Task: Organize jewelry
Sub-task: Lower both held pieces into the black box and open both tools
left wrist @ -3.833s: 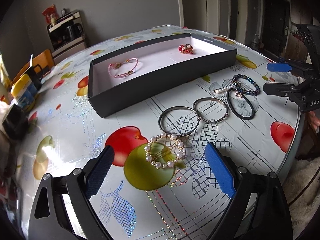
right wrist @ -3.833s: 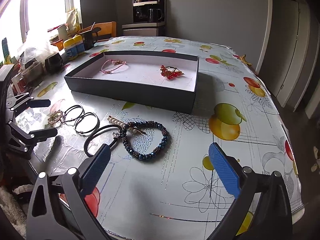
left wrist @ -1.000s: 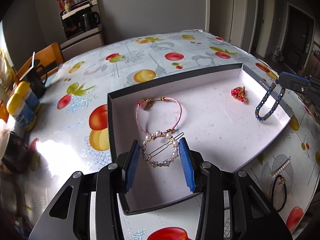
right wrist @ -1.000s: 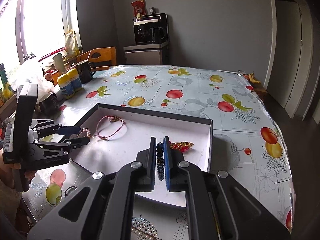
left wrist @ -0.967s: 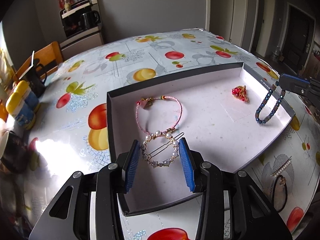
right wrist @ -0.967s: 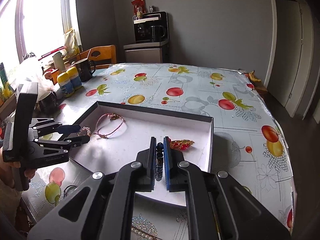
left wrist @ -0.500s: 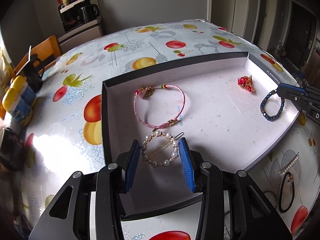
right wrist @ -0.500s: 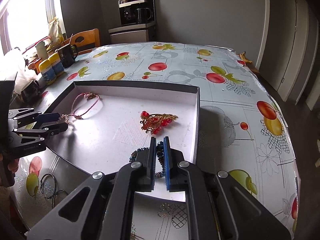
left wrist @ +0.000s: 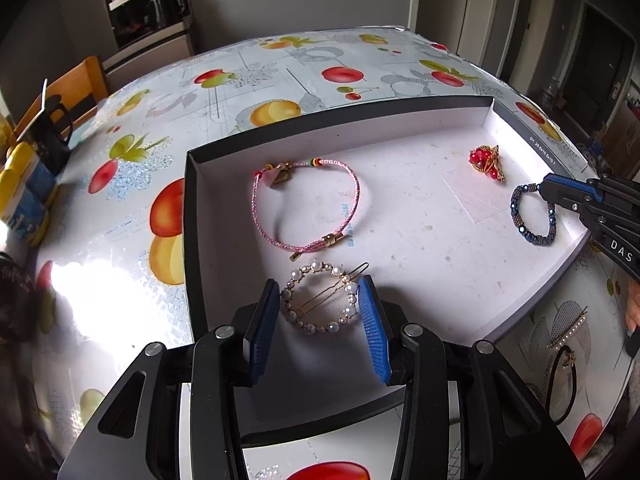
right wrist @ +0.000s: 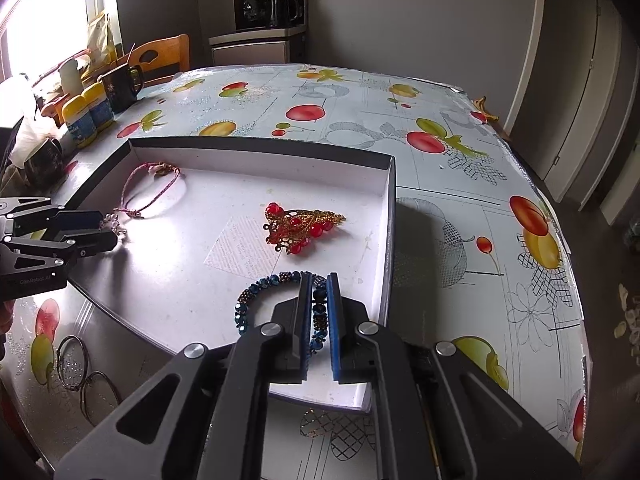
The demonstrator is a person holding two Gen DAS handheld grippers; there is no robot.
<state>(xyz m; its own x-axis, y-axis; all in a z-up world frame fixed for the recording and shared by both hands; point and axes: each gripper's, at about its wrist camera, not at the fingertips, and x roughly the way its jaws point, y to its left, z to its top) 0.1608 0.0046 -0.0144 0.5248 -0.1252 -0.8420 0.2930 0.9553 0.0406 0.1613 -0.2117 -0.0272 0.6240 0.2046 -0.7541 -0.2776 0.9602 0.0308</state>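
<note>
A black tray with a white floor (left wrist: pixel 192 216) (right wrist: pixel 390 216) sits on the fruit-print table. My left gripper (left wrist: pixel 320 300) is shut on a pearl ring hair clip (left wrist: pixel 320 302), low over the tray's near left part; it also shows in the right wrist view (right wrist: pixel 112 226). My right gripper (right wrist: pixel 319 292) is shut on a blue beaded bracelet (right wrist: pixel 256 292), which touches the tray floor near the right wall (left wrist: pixel 532 216). A pink cord bracelet (left wrist: pixel 308 208) (right wrist: pixel 148 188) and a red bead brooch (left wrist: pixel 486 162) (right wrist: pixel 300 226) lie in the tray.
Outside the tray, a pearl hair pin (left wrist: pixel 568 328) and a black hair tie (left wrist: pixel 560 384) lie at the right, and two thin bangles (right wrist: pixel 80 376) at the near edge. A black mug (right wrist: pixel 120 86), yellow-lidded jars (right wrist: pixel 86 114) and a wooden chair (right wrist: pixel 160 58) stand at the far left.
Both grippers have come lower into the tray. The blue bracelet has gone from hanging above the tray's right end to resting on its floor. The pearl clip sits closer to the floor.
</note>
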